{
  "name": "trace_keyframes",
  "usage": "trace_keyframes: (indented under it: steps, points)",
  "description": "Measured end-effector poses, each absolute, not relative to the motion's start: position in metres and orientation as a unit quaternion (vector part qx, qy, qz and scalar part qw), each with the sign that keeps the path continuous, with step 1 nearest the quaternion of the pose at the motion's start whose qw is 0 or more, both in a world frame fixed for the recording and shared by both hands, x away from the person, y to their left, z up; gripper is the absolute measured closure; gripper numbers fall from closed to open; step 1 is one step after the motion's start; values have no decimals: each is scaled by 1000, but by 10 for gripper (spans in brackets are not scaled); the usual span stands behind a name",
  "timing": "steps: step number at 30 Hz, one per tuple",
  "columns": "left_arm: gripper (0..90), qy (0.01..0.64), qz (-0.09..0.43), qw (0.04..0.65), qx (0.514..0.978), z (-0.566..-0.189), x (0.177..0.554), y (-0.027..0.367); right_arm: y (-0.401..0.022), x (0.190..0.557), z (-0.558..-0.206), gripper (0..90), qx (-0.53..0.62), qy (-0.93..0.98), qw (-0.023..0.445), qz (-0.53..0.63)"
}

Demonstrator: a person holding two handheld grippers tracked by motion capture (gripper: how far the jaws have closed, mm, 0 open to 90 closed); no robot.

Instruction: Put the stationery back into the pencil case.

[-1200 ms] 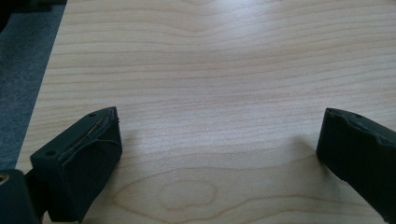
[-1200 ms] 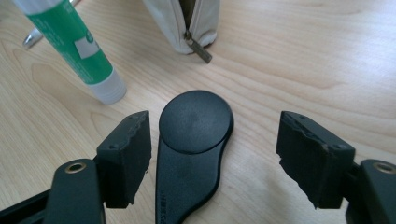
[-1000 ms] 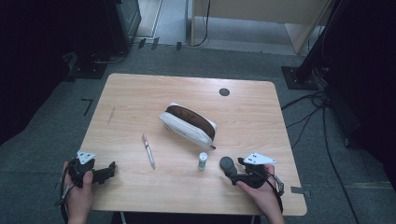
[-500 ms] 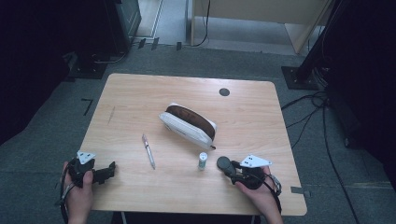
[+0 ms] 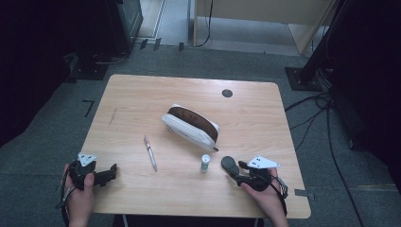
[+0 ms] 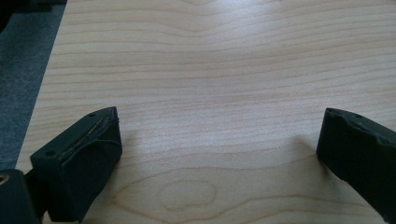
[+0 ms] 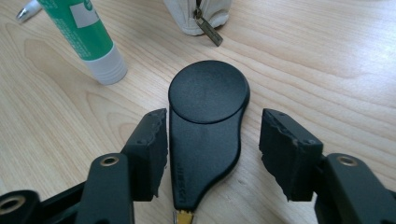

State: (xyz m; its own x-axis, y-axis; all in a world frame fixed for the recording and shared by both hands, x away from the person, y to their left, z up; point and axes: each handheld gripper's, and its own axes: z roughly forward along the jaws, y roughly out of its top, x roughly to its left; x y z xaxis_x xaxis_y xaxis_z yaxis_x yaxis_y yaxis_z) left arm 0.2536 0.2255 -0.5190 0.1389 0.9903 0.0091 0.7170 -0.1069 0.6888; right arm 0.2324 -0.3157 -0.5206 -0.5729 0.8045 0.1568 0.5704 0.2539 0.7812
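Right gripper is straddling the black paddle-shaped tool at the table's near right, jaws just reopened and unclenched, left pad touching its edge, likely re-seating the grasp; left gripper is idling released near left.

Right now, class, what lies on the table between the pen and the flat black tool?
A green glue stick stands upright between the pen and the black tool, seen in the high view.

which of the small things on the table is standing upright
The glue stick, green with a white cap, stands on end left of the right gripper. The pen and the flat black tool between the right fingers both lie flat.
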Motion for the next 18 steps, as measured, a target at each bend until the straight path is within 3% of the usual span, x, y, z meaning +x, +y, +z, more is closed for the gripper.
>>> trace_keyframes:
  steps: [3,6,18]
  points:
    - [2,608,247,277,702,-519,254,225,-311,233,-523,425,435,787,142,413]
    - [2,608,246,277,702,-519,254,225,-308,232,-523,512,425,798,154,399]
    - [2,608,247,277,702,-519,254,225,-312,230,-520,525,415,796,156,412]
